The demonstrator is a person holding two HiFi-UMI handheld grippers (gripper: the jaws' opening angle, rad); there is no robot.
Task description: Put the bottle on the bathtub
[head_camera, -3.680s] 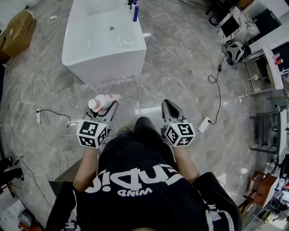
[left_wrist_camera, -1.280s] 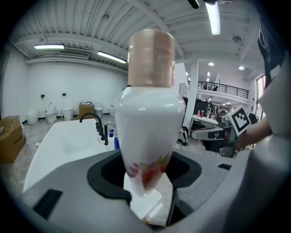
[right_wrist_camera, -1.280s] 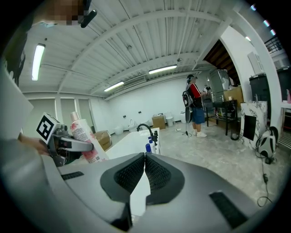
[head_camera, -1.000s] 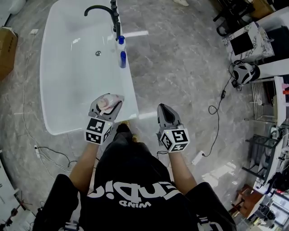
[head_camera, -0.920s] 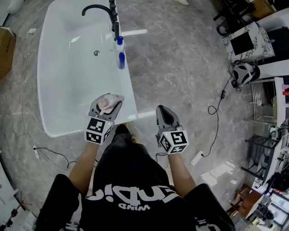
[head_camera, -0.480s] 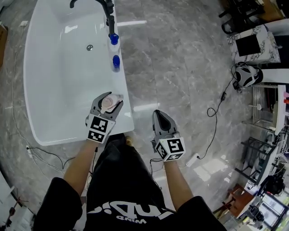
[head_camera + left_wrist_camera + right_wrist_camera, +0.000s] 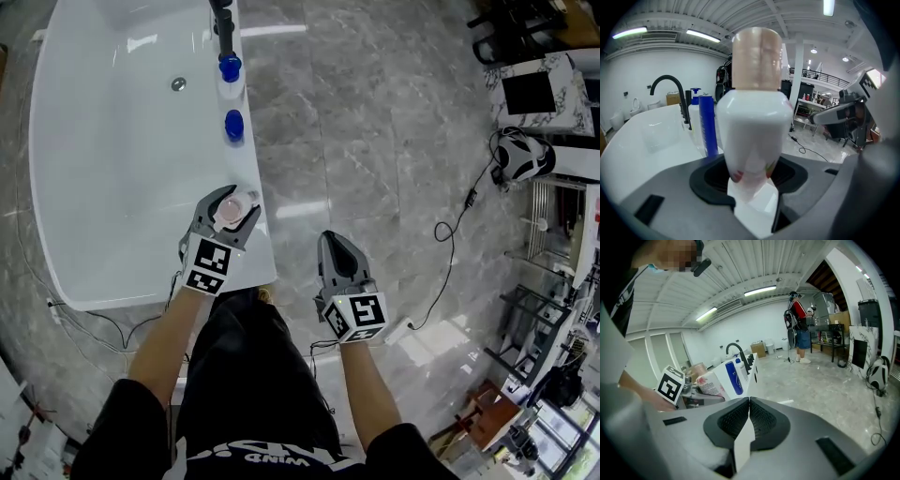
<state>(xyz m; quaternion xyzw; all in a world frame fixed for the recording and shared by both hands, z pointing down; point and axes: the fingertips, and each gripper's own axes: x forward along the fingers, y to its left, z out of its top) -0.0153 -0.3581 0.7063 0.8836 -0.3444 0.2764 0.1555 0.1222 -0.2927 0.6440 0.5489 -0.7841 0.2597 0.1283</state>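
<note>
A white bottle with a pinkish-tan cap stands upright between the jaws of my left gripper, which is shut on it. In the left gripper view the bottle fills the middle, cap on top. The gripper holds it over the right rim of the white bathtub; whether it touches the rim I cannot tell. My right gripper hangs over the grey floor to the right of the tub, shut with nothing in it; its jaws meet in the right gripper view.
Two blue-capped bottles stand on the tub's right rim beyond the held bottle, beside a black tap. A drain lies in the basin. Cables cross the floor at right. A person stands far off.
I have come closer to the tub. The left gripper with the bottle has moved forward along the tub's right rim; the right gripper stays over the floor.
</note>
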